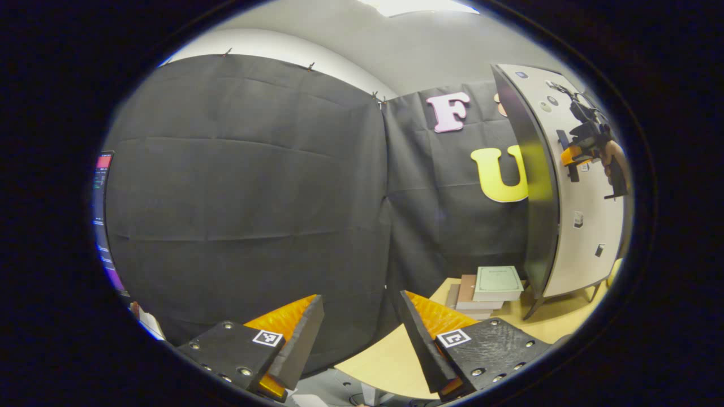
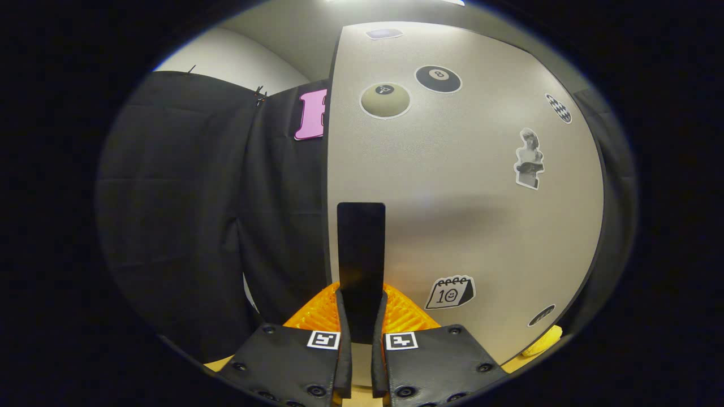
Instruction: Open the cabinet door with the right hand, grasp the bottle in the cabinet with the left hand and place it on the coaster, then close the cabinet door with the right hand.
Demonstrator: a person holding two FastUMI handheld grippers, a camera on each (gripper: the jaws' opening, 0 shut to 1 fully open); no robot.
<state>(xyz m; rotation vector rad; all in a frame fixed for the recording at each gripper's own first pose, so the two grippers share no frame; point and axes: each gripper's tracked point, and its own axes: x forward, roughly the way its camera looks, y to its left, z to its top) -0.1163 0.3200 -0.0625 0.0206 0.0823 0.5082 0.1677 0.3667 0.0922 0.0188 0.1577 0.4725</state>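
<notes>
In the right gripper view the pale cabinet door (image 2: pixel 469 192), dotted with stickers, stands close ahead. Its dark upright handle (image 2: pixel 361 249) sits between the fingers of my right gripper (image 2: pixel 361 322), which is shut on it. In the left gripper view the cabinet (image 1: pixel 582 226) stands at the far right on the table, its dark side panel (image 1: pixel 537 186) facing me. There the right gripper (image 1: pixel 585 148) and the hand holding it reach the door handle (image 1: pixel 568 155). My left gripper (image 1: pixel 362 333) hangs open and holds nothing, well left of the cabinet, over the table's near edge.
A short stack of books (image 1: pixel 486 289) lies on the wooden table (image 1: pixel 390 356) just left of the cabinet's legs. A lit monitor edge (image 1: pixel 103 220) shows at the far left. Something yellow (image 2: pixel 542 342) lies on the table below the door's lower right corner.
</notes>
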